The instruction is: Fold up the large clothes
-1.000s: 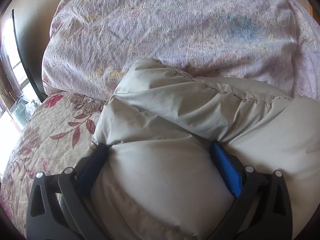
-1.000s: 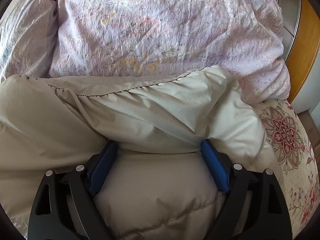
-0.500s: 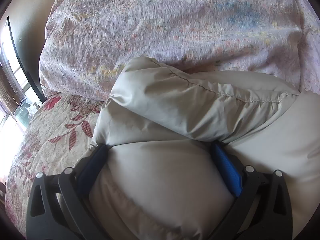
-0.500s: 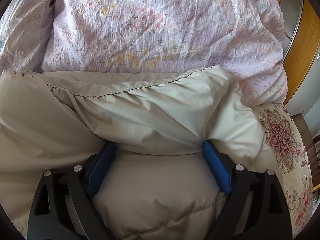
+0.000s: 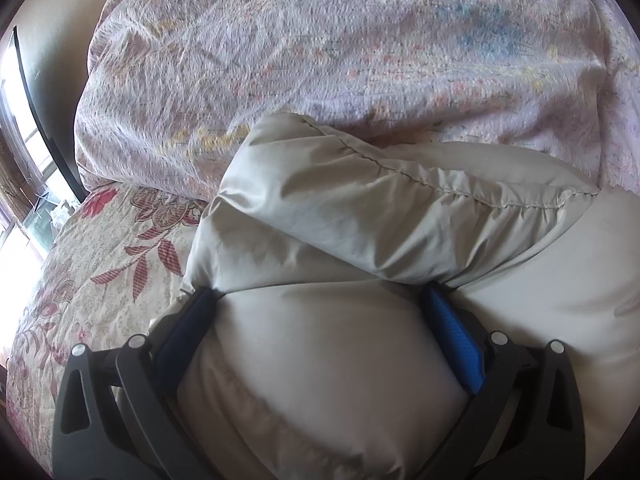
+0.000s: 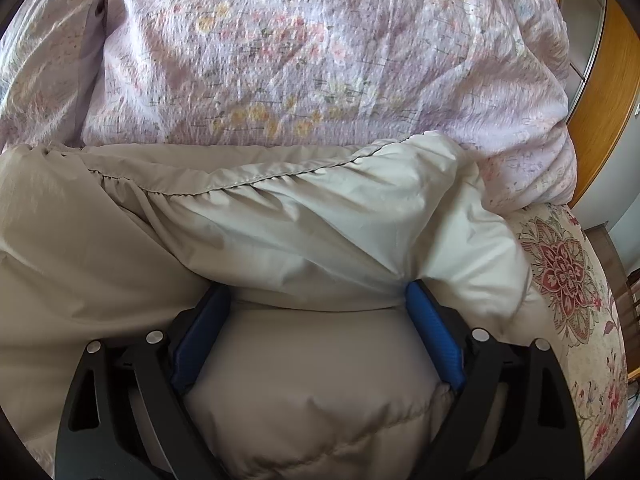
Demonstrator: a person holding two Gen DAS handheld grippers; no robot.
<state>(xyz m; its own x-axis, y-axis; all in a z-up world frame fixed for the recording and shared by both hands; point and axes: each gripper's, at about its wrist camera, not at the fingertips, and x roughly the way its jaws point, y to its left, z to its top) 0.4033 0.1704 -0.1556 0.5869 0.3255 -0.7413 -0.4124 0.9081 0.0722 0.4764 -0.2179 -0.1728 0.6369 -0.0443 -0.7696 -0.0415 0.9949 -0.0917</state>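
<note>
A puffy beige down jacket (image 5: 400, 216) lies folded on the bed, its stitched hem edge turned over toward the quilt. My left gripper (image 5: 320, 290) stands wide, and a thick bulge of the jacket fills the space between its blue pads (image 5: 454, 340). Its fingertips are tucked under the upper fold. In the right wrist view the same jacket (image 6: 320, 232) swells between my right gripper (image 6: 316, 286), whose jaws also stand wide, tips hidden under the fold. Neither gripper squeezes the padding flat.
A lilac floral quilt (image 5: 320, 48) is heaped right behind the jacket and also fills the top of the right wrist view (image 6: 320, 60). A cream bedspread with red flowers (image 5: 100, 260) shows at the left, and again at the right (image 6: 568, 280). A window (image 5: 24, 168) is far left, a wooden door (image 6: 608, 100) far right.
Almost nothing: the left view has drifted slightly, so the jacket's folded corner sits a touch further left. Both grippers stay pushed into the same fold.
</note>
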